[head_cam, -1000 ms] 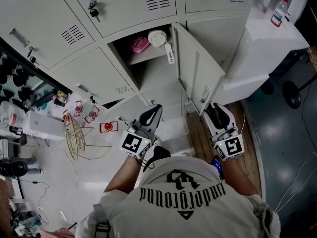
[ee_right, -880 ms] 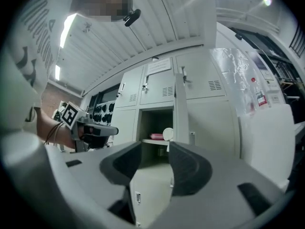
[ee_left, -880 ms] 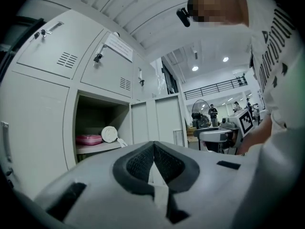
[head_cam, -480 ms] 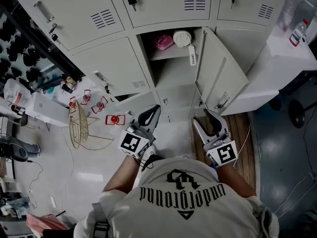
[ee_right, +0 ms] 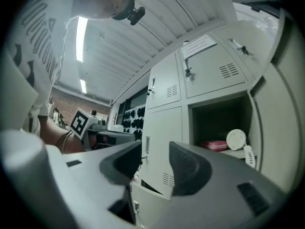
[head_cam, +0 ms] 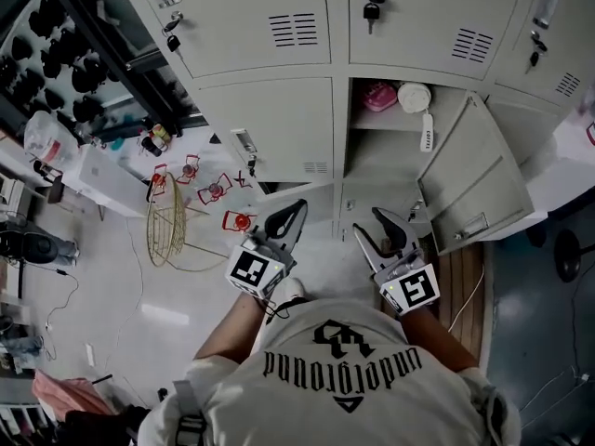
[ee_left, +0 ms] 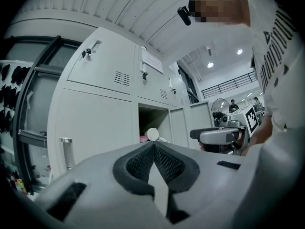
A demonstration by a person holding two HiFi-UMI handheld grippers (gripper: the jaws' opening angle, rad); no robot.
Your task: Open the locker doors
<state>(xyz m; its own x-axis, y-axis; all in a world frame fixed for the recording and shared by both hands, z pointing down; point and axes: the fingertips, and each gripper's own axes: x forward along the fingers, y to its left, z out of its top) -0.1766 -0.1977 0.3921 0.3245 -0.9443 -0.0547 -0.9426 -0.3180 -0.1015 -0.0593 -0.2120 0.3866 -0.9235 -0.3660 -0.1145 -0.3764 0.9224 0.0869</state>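
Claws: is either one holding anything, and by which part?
Nothing is held. The left claw is shut with nothing between its jaws; the right claw stands open and empty.

I can't read the print on the white tag [head_cam: 427, 138]. The small red things [head_cam: 215, 190] on the floor [head_cam: 112, 277] are too small to name. The top lockers [head_cam: 279, 17] run past the upper edge.

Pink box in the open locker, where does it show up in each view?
Head view: pink box upper middle, on the shelf of the open locker.
Left gripper view: near the centre, small, in the dark opening.
Right gripper view: lower right, on the shelf.
Shared landmark: the white round thing just right of the box in every view.
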